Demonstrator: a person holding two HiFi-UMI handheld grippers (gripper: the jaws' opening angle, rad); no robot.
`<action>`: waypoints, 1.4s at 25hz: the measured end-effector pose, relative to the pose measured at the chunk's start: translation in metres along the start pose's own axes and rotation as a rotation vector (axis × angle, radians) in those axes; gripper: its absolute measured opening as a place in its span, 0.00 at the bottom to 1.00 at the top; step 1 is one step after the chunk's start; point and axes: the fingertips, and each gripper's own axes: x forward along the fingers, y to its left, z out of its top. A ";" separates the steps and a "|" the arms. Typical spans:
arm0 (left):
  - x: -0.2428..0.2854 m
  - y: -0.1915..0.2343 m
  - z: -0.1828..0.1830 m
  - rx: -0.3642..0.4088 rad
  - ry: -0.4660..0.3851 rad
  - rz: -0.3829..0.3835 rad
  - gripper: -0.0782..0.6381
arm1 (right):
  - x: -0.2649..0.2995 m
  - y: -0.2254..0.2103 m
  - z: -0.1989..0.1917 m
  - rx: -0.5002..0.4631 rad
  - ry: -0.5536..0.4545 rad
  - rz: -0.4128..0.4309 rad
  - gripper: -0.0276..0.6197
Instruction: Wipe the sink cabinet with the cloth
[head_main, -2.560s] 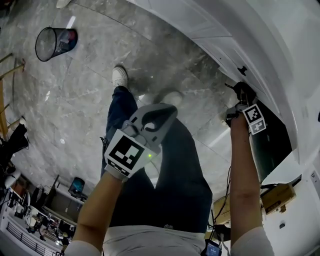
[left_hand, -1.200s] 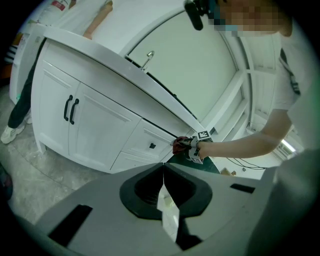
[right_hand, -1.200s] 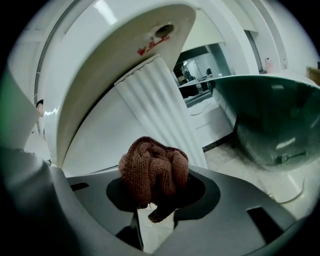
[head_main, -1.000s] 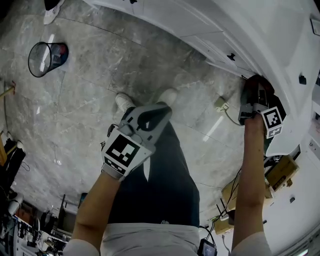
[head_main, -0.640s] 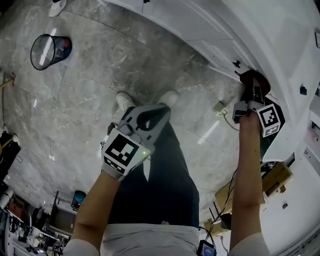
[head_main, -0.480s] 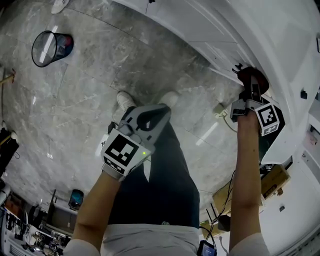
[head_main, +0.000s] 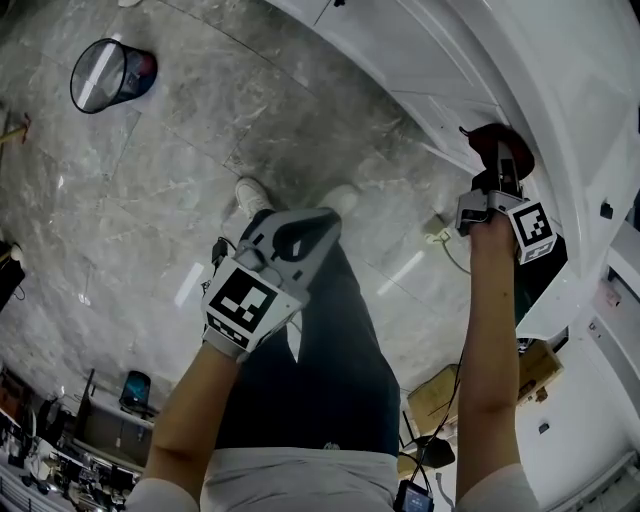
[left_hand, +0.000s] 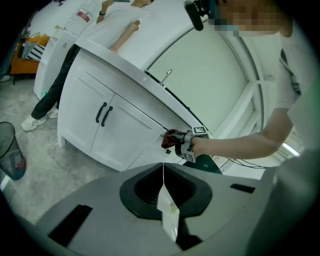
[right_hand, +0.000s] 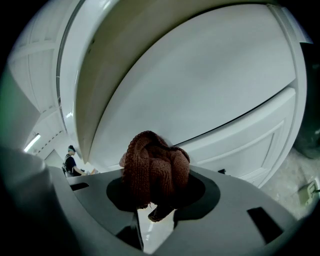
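My right gripper (head_main: 497, 160) is shut on a bunched dark red knitted cloth (head_main: 503, 141) (right_hand: 156, 169) and holds it against the white front of the sink cabinet (head_main: 440, 70), just under the countertop edge. In the right gripper view the cloth fills the jaws, with a white cabinet panel (right_hand: 200, 95) close behind it. My left gripper (head_main: 296, 236) hangs over my legs, away from the cabinet, jaws shut with nothing between them. The left gripper view shows the cabinet (left_hand: 115, 125) and the right gripper with the cloth (left_hand: 172, 138) from a distance.
A wire mesh bin (head_main: 103, 72) stands on the grey marbled floor (head_main: 200, 130) at far left. A power strip and cable (head_main: 440, 237) lie on the floor near the cabinet. A cardboard box (head_main: 435, 395) sits lower right. Another person (left_hand: 65, 80) stands at the counter's far end.
My right gripper has carried the cloth up and to the left along the cabinet front over the last seconds. The left gripper has stayed where it was.
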 end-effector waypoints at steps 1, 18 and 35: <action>-0.002 0.002 0.000 -0.002 -0.005 0.002 0.13 | 0.003 0.003 -0.001 -0.001 0.004 0.000 0.28; -0.020 0.028 -0.003 -0.023 -0.039 0.068 0.13 | 0.016 0.004 -0.065 0.088 0.056 0.004 0.28; 0.033 0.011 -0.016 -0.161 -0.130 0.280 0.13 | 0.066 -0.037 -0.057 0.066 0.141 0.071 0.28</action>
